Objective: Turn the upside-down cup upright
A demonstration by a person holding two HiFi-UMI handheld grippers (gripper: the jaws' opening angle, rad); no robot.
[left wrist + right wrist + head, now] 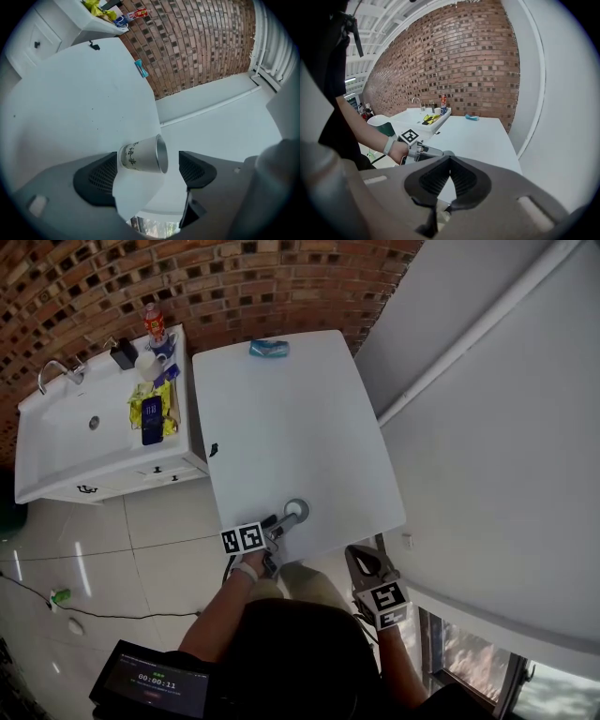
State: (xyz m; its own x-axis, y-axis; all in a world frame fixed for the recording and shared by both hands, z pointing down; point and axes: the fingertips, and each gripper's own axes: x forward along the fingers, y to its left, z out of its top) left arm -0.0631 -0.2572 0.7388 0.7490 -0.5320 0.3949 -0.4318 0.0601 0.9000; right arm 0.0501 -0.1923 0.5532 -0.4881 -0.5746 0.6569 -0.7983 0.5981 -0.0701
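A white cup with black characters and a silvery rim (143, 155) sits between the wide-apart jaws of my left gripper (146, 172). It looks sideways in the left gripper view, narrow end by the left pad (96, 180), rimmed wide end toward the right pad (197, 168) with a gap. In the head view the cup (296, 511) shows as a grey ring near the white table's (281, 418) front edge, with the left gripper (277, 523) open around it. My right gripper (361, 562) hangs off the table's front right corner, shut and empty, its pads (461, 180) pressed together.
A teal object (269, 349) lies at the table's far edge. Left of the table stands a white sink counter (56, 442) with a faucet (53, 373), a bottle, a yellow packet (150, 411) and other small items. A brick wall runs behind. A cable crosses the floor (103, 615).
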